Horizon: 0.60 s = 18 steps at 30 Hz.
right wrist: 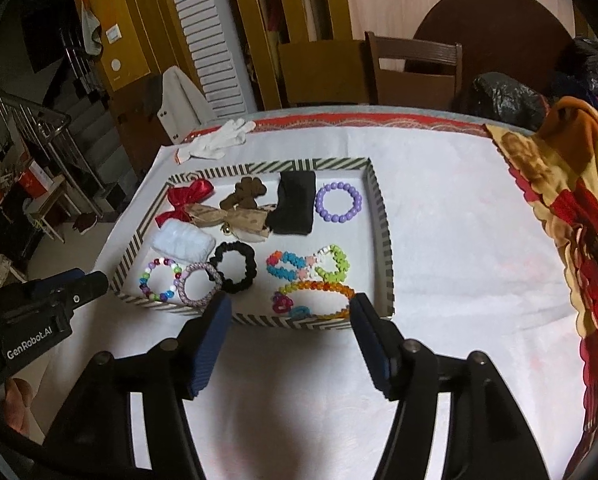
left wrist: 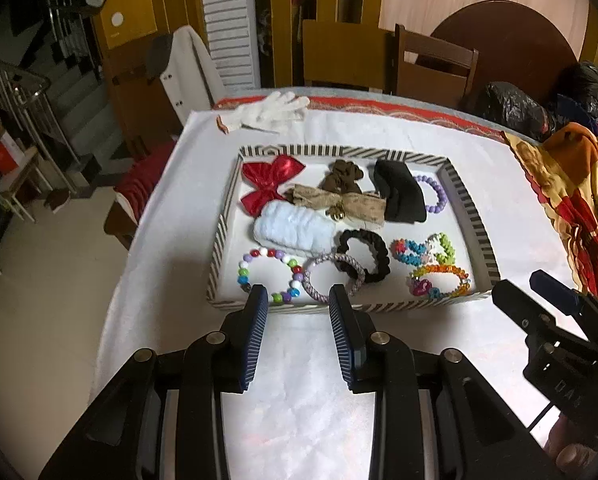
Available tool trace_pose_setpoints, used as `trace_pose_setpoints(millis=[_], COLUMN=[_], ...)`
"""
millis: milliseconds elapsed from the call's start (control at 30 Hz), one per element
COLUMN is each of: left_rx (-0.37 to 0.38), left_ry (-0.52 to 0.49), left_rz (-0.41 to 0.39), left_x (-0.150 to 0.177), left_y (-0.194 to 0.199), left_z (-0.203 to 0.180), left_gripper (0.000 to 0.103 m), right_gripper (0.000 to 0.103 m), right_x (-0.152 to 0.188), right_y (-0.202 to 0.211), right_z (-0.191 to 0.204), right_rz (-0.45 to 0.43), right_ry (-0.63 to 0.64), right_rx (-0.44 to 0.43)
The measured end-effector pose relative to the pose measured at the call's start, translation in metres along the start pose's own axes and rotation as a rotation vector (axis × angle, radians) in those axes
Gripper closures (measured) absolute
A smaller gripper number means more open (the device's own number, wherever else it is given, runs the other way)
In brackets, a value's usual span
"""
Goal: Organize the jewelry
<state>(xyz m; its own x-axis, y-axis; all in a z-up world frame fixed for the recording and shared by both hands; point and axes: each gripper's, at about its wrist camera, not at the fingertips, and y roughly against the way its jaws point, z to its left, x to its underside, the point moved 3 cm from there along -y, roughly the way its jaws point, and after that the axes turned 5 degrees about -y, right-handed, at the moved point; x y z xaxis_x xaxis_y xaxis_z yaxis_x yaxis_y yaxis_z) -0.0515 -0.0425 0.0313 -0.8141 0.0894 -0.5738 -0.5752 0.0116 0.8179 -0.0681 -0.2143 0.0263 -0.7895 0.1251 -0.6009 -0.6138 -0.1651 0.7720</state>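
A striped tray [left wrist: 473,216] [right wrist: 381,216] on the white table holds jewelry and hair pieces: a red bow [left wrist: 271,182], a multicolour bead bracelet [left wrist: 269,274] [right wrist: 159,278], a black scrunchie [left wrist: 365,254] [right wrist: 233,266], a purple bead bracelet [right wrist: 338,202] and an orange bead bracelet [right wrist: 319,300]. My left gripper [left wrist: 298,296] is open and empty just in front of the tray's near rim. My right gripper [right wrist: 290,304] is open and empty at the near rim by the orange bracelet.
A white glove [left wrist: 273,112] [right wrist: 219,140] lies behind the tray. A patterned orange cloth [left wrist: 571,200] [right wrist: 571,208] covers the table's right side. Chairs [right wrist: 415,72] stand behind the table. The floor drops away at the left.
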Motion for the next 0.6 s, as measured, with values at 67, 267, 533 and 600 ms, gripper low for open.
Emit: trace_pose_setpoints(millis=[67, 267, 533, 600], left_rx=[-0.001, 0.012, -0.003, 0.002], left_ry=[-0.002, -0.002, -0.023, -0.017], left_rz=[-0.014, -0.048, -0.034, -0.035], left_x=[-0.002, -0.008, -0.011, -0.011], left_y=[0.006, 0.016, 0.016, 0.016], left_z=[0.000, -0.001, -0.006, -0.006], left_gripper=[0.075, 0.075, 0.075, 0.075], right_gripper=[0.034, 0.034, 0.034, 0.034], right_x=[-0.001, -0.001, 0.001, 0.001], right_y=[0.003, 0.010, 0.011, 0.011], right_z=[0.002, 0.002, 0.003, 0.004], right_rz=[-0.005, -0.013, -0.014, -0.014], right_ry=[0.001, -0.001, -0.004, -0.002], right_rx=[-0.001, 0.000, -0.004, -0.005])
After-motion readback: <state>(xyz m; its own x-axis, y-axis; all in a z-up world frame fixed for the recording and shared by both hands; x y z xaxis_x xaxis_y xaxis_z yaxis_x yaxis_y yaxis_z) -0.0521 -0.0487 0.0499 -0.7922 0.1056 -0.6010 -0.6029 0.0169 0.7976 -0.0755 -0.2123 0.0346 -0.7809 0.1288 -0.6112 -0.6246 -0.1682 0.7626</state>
